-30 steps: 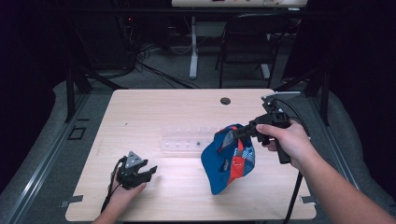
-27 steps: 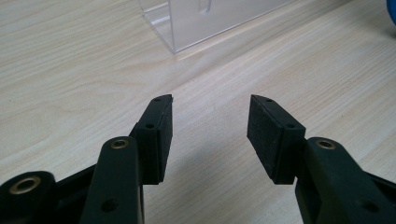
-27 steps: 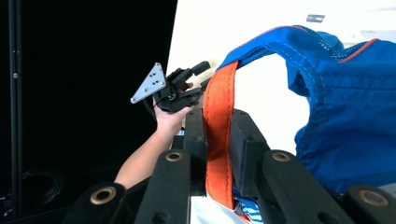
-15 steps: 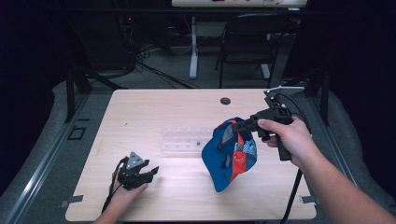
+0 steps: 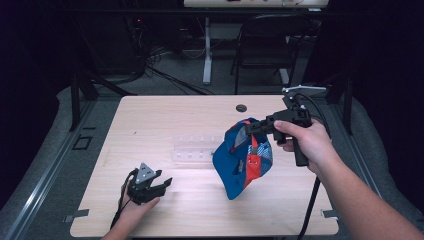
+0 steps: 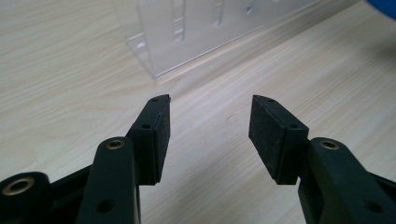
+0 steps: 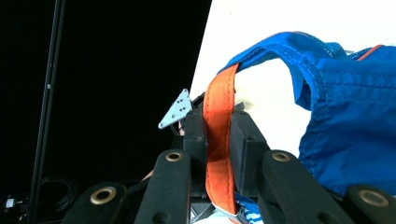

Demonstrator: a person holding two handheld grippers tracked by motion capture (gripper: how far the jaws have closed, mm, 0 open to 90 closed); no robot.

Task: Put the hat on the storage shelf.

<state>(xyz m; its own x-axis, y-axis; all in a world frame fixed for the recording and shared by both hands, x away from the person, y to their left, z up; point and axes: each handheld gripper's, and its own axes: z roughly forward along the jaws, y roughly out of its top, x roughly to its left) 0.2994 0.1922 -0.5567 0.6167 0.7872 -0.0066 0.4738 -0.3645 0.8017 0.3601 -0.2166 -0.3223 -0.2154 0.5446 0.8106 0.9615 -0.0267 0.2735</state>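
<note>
Right gripper (image 5: 248,128) is clamped on the orange strap (image 7: 218,140) of a blue cap (image 5: 242,162), holding the cap above the right half of the tabletop (image 5: 160,115). Left gripper (image 6: 208,122) rests low at the front-left of the tabletop, jaws apart and holding nothing. A clear plastic rack (image 6: 205,28) lies near it, mid-table.
</note>
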